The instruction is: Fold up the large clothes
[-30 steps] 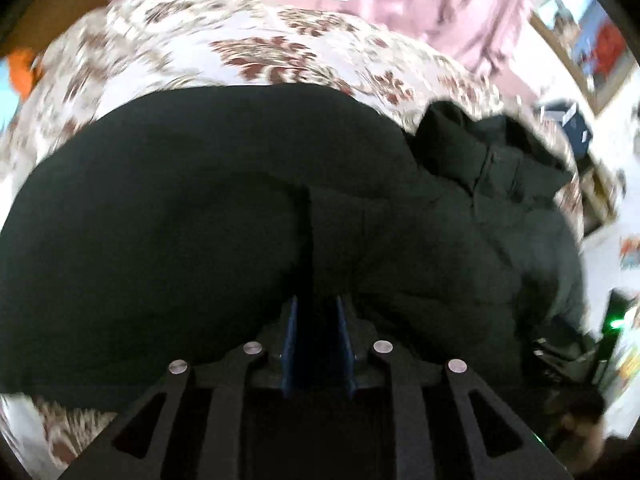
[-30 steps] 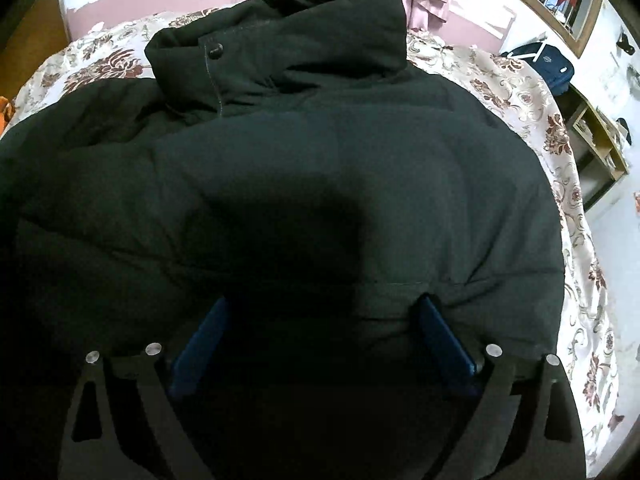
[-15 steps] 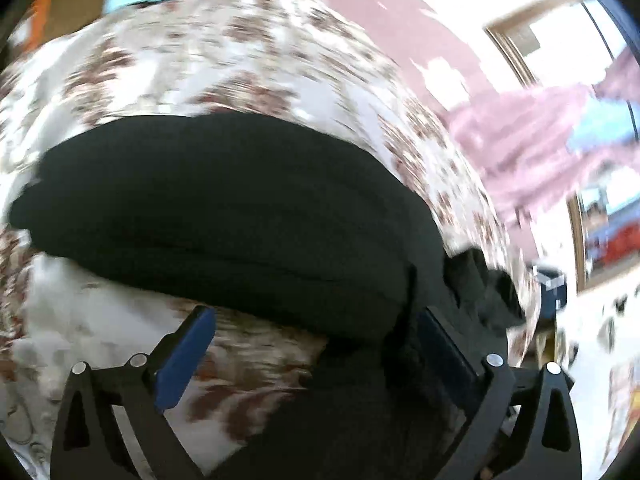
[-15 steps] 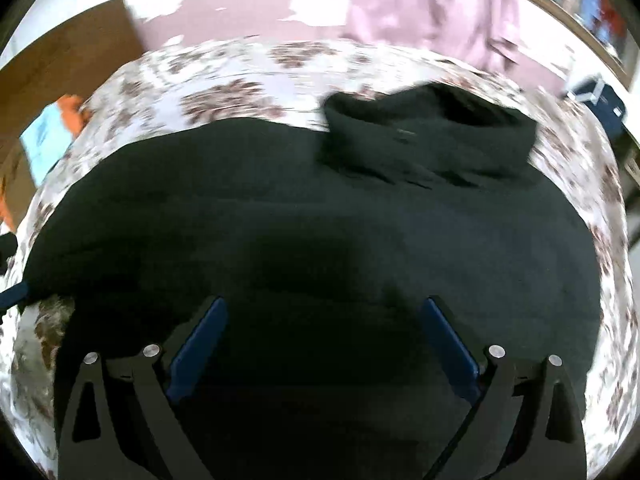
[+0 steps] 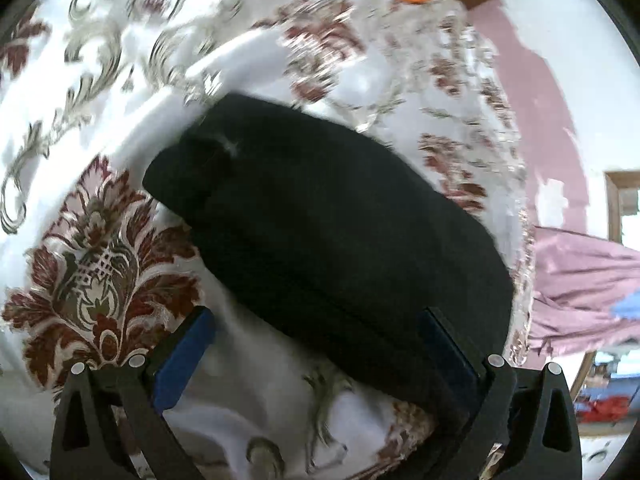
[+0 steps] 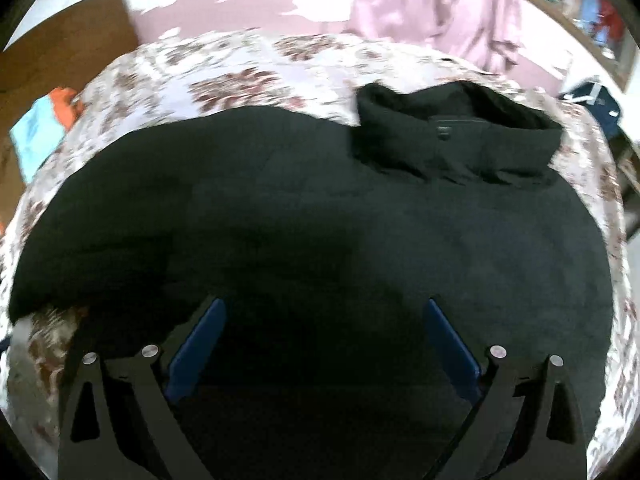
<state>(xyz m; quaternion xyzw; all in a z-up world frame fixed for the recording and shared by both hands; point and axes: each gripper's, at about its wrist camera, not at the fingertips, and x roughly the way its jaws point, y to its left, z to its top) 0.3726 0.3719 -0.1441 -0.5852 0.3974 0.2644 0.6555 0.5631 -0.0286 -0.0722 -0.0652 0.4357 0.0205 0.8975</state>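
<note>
The jacket [image 6: 320, 220] is running off the bottom edge of the right wrist view, hiding its hem and the bedspread [image 6: 240, 68] beneath. In the left wrist view, motion blur is smearing the bedspread [image 5: 132, 56] pattern, and the sleeve [image 5: 320, 220] is disappearing behind the right finger [image 5: 448, 352].

Left wrist view: close above the bed's floral bedspread [image 5: 100, 272], angled steeply down past the left gripper [image 5: 316, 344] at the jacket sleeve [image 5: 320, 216] running toward the bed's far edge. Right wrist view: higher and farther back, angled down over the right gripper [image 6: 324, 336] across the whole black jacket [image 6: 320, 208], collar [image 6: 452, 136] toward the far edge. Shared: sleeve, bedspread, pink wall [image 6: 240, 4].
</note>
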